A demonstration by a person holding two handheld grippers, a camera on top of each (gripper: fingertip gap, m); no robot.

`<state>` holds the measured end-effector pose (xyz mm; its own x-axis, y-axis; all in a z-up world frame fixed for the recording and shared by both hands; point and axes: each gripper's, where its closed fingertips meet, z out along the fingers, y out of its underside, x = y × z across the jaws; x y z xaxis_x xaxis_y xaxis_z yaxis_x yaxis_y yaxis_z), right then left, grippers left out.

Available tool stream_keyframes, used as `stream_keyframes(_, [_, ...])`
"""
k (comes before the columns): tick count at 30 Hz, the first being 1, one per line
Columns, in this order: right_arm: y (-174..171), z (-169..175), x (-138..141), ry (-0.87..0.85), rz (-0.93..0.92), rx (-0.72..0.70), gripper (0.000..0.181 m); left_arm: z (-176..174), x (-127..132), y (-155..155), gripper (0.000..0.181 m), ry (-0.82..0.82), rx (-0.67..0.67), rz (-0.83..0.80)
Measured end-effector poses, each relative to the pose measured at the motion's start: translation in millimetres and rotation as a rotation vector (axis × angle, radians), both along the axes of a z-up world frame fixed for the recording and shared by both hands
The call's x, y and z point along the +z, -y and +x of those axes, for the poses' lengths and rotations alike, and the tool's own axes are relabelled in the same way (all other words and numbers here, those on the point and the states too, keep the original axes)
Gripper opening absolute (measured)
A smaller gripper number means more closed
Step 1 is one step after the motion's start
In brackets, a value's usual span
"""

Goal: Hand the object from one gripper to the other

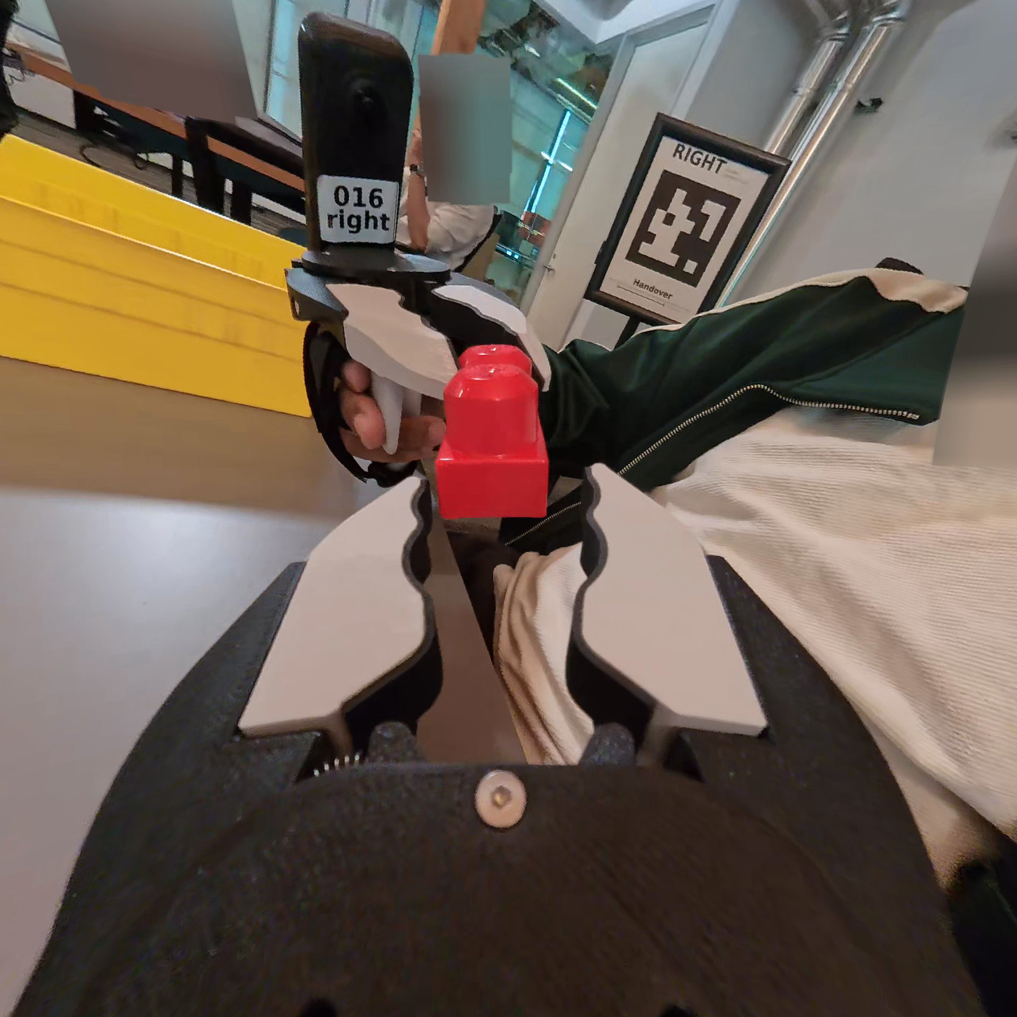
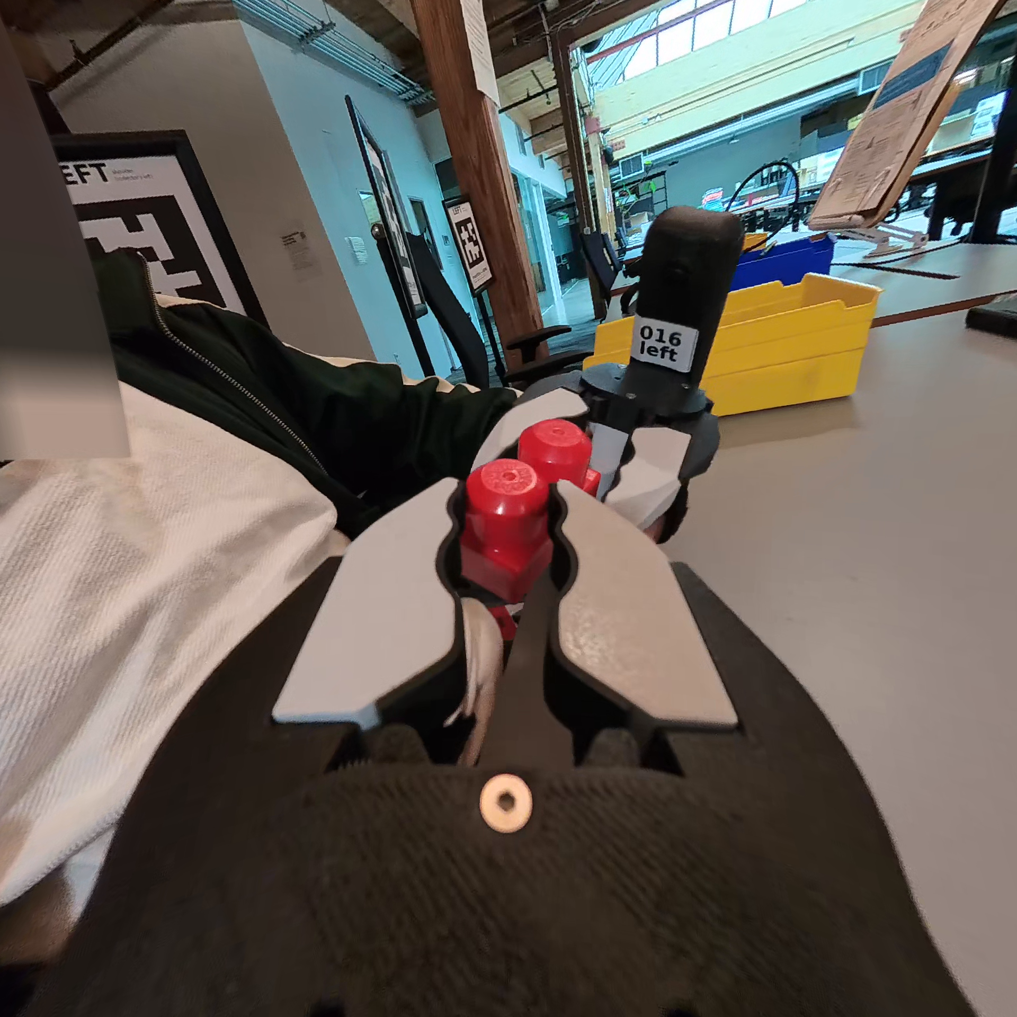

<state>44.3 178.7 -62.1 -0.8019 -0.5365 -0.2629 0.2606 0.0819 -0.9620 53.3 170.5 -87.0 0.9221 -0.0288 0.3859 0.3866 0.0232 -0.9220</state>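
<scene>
Right gripper (image 2: 503,498) clamps the near stud of the red block (image 2: 509,523), held in the air above the grey table (image 2: 880,550). Left gripper (image 1: 503,495) stands wide, fingers apart, block just ahead of their tips.

Risk: early release by the right drops the block onto the table.

Yellow bins (image 2: 792,352) behind; open workshop beyond.

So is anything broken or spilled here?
No, nothing stands out. The red block is whole, held above the table by the right gripper. The left gripper is open near its other end.
</scene>
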Motion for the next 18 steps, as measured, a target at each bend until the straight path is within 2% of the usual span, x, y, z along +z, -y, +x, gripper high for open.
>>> stream_keyframes(5, [1,4,-2,-0.005,0.014,0.013,0.029,2,-2,-1,0.035,0.022,-0.017,0.001])
stream_keyframes(11, [2,-3,0,-0.015,-0.024,-0.031,0.029,-1,-1,0,0.035,0.014,0.015,-0.014])
stream_keyframes(12, [3,-8,3,-0.019,-0.055,-0.065,0.036,-3,0,1,0.035,0.003,0.034,-0.015])
stream_keyframes(14, [4,-24,13,-0.002,-0.127,-0.178,0.066,-8,3,4,0.035,-0.017,0.078,-0.009])
stream_keyframes(15, [3,-32,16,0.000,-0.148,-0.230,0.073,-12,4,7,0.035,-0.022,0.107,-0.003])
stream_keyframes(18, [3,-55,16,-0.036,-0.156,-0.397,0.080,-25,8,17,0.035,-0.040,0.200,0.007])
